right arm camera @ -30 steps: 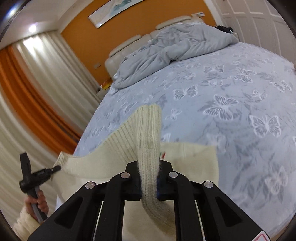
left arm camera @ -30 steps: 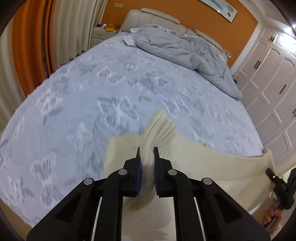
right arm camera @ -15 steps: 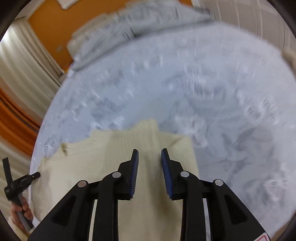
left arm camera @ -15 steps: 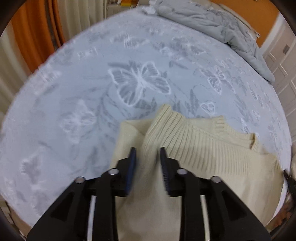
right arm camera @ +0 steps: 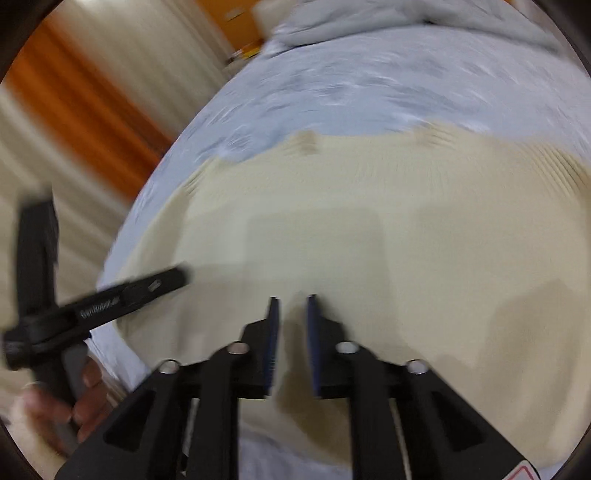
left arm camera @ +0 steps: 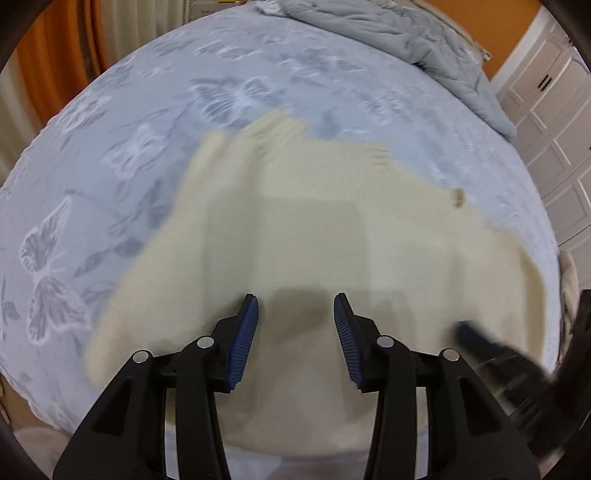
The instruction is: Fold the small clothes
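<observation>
While tools (left arm camera: 295, 334) gape, sweater (left arm camera: 314, 236) on bed (left arm camera: 122, 147).

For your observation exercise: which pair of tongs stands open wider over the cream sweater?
The left tongs: a wide gap shows sweater between them; the right tongs stand narrower.

Left gripper (left arm camera: 296, 310) and right gripper (right arm camera: 292, 306) jaws parted, empty.

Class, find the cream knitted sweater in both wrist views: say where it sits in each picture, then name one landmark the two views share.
Left wrist view: the cream sweater fills the centre and lower right, spread flat on the butterfly bedspread.
Right wrist view: the sweater, blurred, fills the centre and right, on the bedspread.
Shared landmark: the rumpled grey duvet at the far end of the bed, top right in both views.
</observation>
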Motion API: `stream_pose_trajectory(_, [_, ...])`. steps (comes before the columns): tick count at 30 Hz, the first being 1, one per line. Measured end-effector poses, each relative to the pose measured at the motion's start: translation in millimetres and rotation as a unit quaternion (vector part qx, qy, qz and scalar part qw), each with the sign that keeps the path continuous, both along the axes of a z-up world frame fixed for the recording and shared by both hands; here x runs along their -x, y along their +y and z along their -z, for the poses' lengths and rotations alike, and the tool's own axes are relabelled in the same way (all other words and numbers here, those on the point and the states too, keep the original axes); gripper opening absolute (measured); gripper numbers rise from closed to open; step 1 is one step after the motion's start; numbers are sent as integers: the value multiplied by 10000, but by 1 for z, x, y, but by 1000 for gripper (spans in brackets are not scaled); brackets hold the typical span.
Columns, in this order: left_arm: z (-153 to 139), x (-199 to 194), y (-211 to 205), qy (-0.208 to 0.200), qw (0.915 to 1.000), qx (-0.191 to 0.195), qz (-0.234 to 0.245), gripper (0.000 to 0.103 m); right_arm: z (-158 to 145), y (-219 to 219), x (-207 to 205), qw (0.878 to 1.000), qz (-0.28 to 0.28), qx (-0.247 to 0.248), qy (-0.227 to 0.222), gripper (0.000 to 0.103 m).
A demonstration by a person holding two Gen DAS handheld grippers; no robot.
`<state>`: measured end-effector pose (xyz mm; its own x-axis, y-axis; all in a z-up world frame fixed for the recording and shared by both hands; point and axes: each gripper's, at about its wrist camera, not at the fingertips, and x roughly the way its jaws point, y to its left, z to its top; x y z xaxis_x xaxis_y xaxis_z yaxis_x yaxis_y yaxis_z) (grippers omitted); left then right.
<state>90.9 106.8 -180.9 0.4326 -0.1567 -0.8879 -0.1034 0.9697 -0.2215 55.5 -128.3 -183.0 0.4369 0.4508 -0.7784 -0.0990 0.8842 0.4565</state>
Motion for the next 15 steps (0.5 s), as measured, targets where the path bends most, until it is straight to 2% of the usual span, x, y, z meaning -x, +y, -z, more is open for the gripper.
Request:
stream_pose_trajectory(1, [5,2,12,6,9999,129,-3,39,1,-27,5,9991,387,132,58,12])
stream_pose_trajectory(2, [9,3,20,12,9996,286,14,39,4,-58,13,9947,866,543,131,11])
stream_pose_trajectory(3, [10,4,24,3,9994,359,27,35,8,-76,18,9919,1059,683,151,0])
stream_pose_trajectory(4, [10,4,26,-11,9993,368,39,34,14,-111,25,9898,1296,543,248,0])
stream_pose_trajectory(6, [3,5,20,-48,9996,270,20,34,12,-152,33,9824,1814,20,442,0])
stream_pose_trajectory(8, [-12,7,11,-281,9993,237,6,38,-9,-158,31,9774,2038,482,275,15])
stream_pose_trajectory(10, [-28,-2,0,-505,9984,215,114,46,-25,-153,17,9816,1878,355,39,15])
stream_pose_trajectory(12, [-36,-19,-9,-568,9982,49,180,50,-38,-140,-7,9866,1617,166,-96,15])
stream_pose_trajectory(15, [-29,-51,-17,-408,9985,-284,220,54,-42,-107,-38,9914,1254,329,-150,16])
